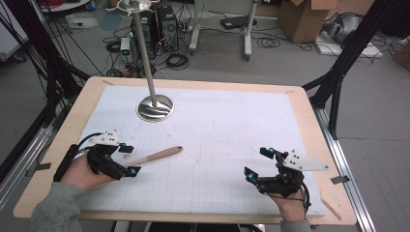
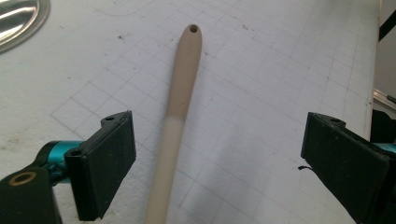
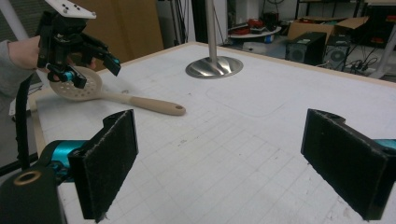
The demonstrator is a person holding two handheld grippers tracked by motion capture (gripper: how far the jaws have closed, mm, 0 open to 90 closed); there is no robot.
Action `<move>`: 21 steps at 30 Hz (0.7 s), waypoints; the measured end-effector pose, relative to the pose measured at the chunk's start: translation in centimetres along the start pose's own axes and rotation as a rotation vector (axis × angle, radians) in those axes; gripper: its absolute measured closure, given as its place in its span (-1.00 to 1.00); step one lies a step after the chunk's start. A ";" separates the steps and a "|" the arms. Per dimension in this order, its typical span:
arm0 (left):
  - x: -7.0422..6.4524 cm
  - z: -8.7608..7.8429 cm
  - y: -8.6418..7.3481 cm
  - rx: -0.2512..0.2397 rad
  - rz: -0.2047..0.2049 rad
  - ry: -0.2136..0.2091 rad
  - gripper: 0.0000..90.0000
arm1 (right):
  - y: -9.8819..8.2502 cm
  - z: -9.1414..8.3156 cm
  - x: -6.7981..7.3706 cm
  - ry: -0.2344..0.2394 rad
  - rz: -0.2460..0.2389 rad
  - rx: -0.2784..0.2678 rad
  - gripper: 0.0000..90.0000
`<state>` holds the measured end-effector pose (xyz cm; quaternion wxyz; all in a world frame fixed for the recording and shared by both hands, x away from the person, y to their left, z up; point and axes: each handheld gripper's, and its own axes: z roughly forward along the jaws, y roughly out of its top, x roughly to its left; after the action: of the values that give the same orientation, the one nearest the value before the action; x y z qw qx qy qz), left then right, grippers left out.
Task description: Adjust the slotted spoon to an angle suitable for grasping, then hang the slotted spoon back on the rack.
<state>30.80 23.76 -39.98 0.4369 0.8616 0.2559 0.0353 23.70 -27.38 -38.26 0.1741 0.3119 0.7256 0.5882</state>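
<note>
Jaws on my left gripper (image 1: 126,158) stand wide, nothing pinched. In the left gripper view the spoon handle (image 2: 180,100) runs up between them, nearer one jaw, touching neither pad. No earlier picture here, so I log only the stance.

Landmark: the steel stand base (image 1: 155,108), a round disc with a pole rising from it, toward the far side of the surface (image 1: 232,145).

The slotted spoon (image 1: 157,155) lies flat on the white gridded mat, on the near side of the stand base and a bit toward my left hand (image 1: 84,174). Its handle end, with a small hanging hole, points away from that hand, toward the middle of the mat. The perforated bowl end (image 3: 77,86) sits right under the left gripper, seen in the right gripper view; the bowl is partly covered by the gripper, so I cannot tell whether they touch.

My right gripper (image 1: 263,164) sits well apart from the stand base, at the near right part of the mat, held in my right hand (image 1: 290,203). Its jaws are also wide, with bare mat between the pads. It is well apart from the spoon too.

Behind the stand base, off the surface, cables and boxes lie on the floor.
</note>
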 end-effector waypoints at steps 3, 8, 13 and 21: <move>-0.1 0.3 0.0 0.007 0.017 0.007 -0.77 | 0.1 -0.1 0.2 0.005 -0.006 0.001 -0.78; 0.2 0.7 -0.5 0.015 0.011 -0.003 -0.77 | 0.0 -0.2 0.1 0.003 -0.004 0.000 -0.78; 0.3 0.7 -0.6 0.025 0.049 0.029 -0.77 | -0.1 -0.4 0.0 0.004 -0.002 -0.002 -0.78; 0.8 0.9 -1.1 0.057 0.066 -0.003 -0.70 | -0.1 -0.1 0.1 0.011 -0.005 0.005 -0.78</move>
<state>31.28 23.95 -41.53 0.4111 0.8817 0.2276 0.0413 23.53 -27.39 -38.30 0.1707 0.3072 0.7289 0.5876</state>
